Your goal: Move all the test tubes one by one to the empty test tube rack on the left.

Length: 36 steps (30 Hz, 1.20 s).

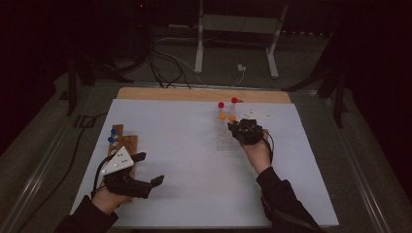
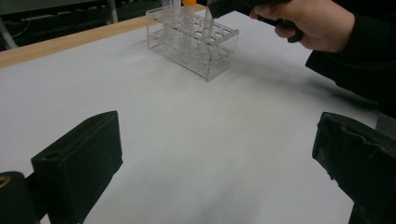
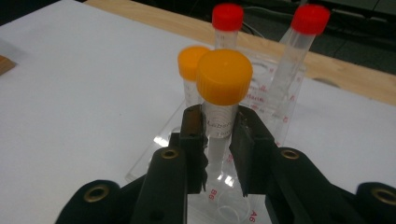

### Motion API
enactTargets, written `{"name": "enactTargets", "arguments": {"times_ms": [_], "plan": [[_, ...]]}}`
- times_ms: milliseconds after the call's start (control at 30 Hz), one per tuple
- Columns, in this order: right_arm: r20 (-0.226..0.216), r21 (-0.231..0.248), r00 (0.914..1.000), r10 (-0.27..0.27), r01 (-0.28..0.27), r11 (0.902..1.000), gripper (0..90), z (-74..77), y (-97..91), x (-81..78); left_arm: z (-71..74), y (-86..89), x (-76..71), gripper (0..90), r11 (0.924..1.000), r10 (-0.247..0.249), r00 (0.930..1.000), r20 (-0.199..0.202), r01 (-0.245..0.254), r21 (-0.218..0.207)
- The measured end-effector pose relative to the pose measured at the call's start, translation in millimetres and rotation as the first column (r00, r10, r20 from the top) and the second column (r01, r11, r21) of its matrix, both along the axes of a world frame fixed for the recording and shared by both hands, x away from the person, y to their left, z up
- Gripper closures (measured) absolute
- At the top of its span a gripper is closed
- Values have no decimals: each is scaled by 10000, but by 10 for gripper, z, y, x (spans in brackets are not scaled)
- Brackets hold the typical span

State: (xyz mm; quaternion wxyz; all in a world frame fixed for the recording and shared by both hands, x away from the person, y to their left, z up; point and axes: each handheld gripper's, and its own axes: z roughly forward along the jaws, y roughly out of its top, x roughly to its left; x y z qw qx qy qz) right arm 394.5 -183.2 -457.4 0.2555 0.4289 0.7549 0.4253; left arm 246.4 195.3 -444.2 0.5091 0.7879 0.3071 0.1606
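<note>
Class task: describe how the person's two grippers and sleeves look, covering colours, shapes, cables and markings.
Both grippers are black with blocky jaws. The left gripper carries a grey three-cornered plate with white dots and trails a black cable. The right gripper has brass-ringed holes. Both sleeves are dark.

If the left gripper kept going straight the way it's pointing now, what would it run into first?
Probably nothing soon: the left gripper, jaws open, faces bare white table. Farther along that line stands the clear tube rack, where the right gripper is shut on an orange-capped tube. The rack looks likeliest, though depth is unclear.

White-covered table (image 1: 194,184) with clear tube rack (image 1: 224,138) far right, wooden block (image 1: 125,141) near left edge.
</note>
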Motion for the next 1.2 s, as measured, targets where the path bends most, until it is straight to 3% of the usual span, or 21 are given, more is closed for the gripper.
{"name": "enactTargets", "arguments": {"times_ms": [367, 700, 967, 1200], "plan": [[669, -6, 9977, 125, -125, 9999, 750, 260, -17, -130, 12, -23, 1, 25, 9999, -143, 9999, -40, 143, -6], [900, 100, 9946, 522, -533, 9985, 750, 404, -3, -285, 34, -69, -2, 25, 9995, -300, 9995, -28, 300, -25], [897, 147, 9890, 1172, -1190, 9928, 749, 392, 92, -459, 73, -97, -25, 25, 9987, -505, 9987, 7, 505, -54], [733, 63, 9793, 1888, -1897, 9818, 750, 302, 218, -633, 114, -147, -44, 25, 9971, -750, 9972, -11, 749, -153]]}}
